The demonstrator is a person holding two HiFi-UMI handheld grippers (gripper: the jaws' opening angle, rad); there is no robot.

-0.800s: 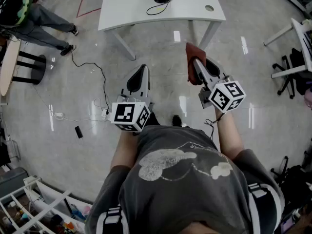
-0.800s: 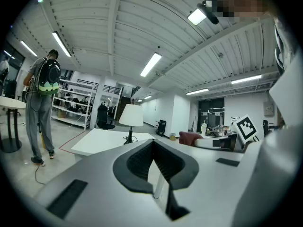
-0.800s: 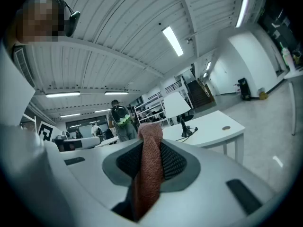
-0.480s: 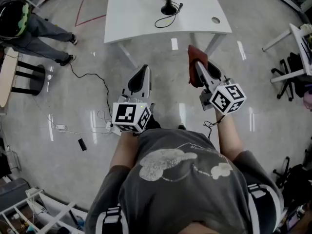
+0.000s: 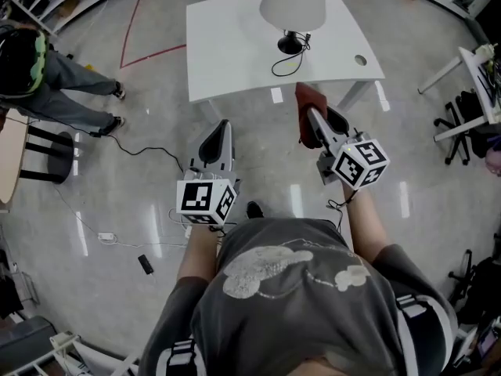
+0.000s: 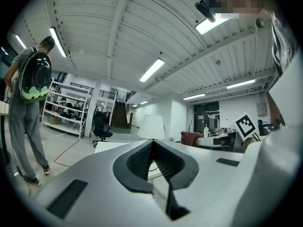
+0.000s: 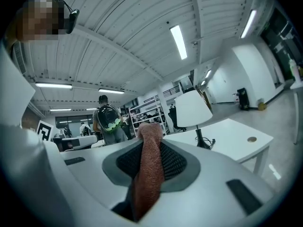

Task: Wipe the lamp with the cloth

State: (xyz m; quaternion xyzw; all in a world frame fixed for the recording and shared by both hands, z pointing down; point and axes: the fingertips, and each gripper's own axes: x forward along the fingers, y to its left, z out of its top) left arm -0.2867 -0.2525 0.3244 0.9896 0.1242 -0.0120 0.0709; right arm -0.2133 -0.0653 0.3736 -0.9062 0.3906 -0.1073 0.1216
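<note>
A lamp with a white shade (image 5: 293, 1) and a black base (image 5: 292, 44) stands on the white table (image 5: 227, 45) ahead of me. The same lamp (image 7: 192, 109) shows beyond the jaws in the right gripper view, and its shade (image 6: 151, 126) in the left gripper view. My right gripper (image 5: 307, 113) is shut on a rust-red cloth (image 5: 309, 117), which hangs folded between its jaws (image 7: 147, 169). It hovers short of the table's near edge. My left gripper (image 5: 222, 127) is shut with nothing in it, lower and to the left.
A black cord (image 5: 286, 63) trails from the lamp base across the table. A person with a green-and-black backpack (image 5: 23, 59) stands at the far left. A cable and a power strip (image 5: 106, 236) lie on the floor. Office chairs (image 5: 470, 104) and another desk stand at the right.
The table and lamp have come closer and lower in the head view as I walk toward them. Both grippers keep their pose, the cloth still held in the right one.
</note>
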